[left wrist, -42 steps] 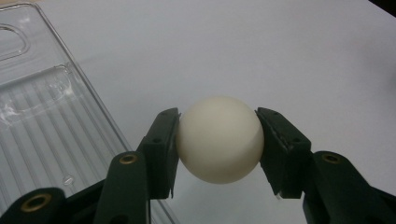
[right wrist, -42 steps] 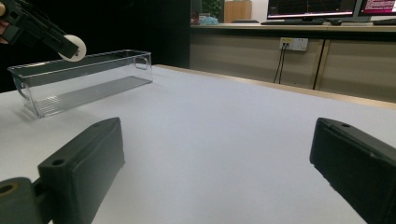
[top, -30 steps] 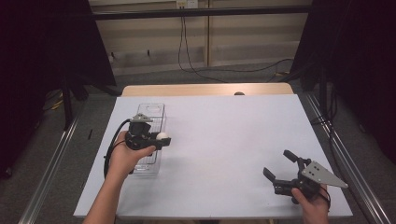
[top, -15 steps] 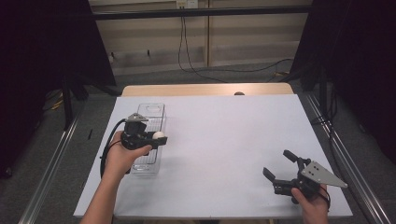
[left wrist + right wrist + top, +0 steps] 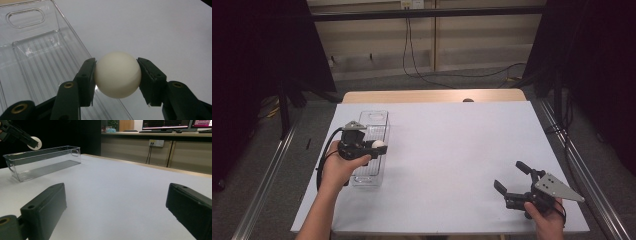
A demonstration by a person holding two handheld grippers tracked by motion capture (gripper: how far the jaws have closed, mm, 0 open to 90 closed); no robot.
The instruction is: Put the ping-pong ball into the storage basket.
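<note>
High view: one ball [image 5: 378,145], one bin [image 5: 371,150]

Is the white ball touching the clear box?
Apart. The right gripper view shows the ball, held in the left gripper, above the clear box's rim.

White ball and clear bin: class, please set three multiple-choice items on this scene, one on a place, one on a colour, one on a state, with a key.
1. Where is the white ball?
A. between the left gripper's jaws
B. on the bin floor
C. beside the right gripper

2. What colour is the table cover?
A. green
B. white
C. red

3. How do the right gripper's jaws stand?
A. shut on the ball
B. shut on nothing
C. open, with nothing between them

Key: A, the left gripper clamps the ball over the clear bin's edge; B, the cover is plain white; C, the right gripper has spread jaws with bare cover between.
</note>
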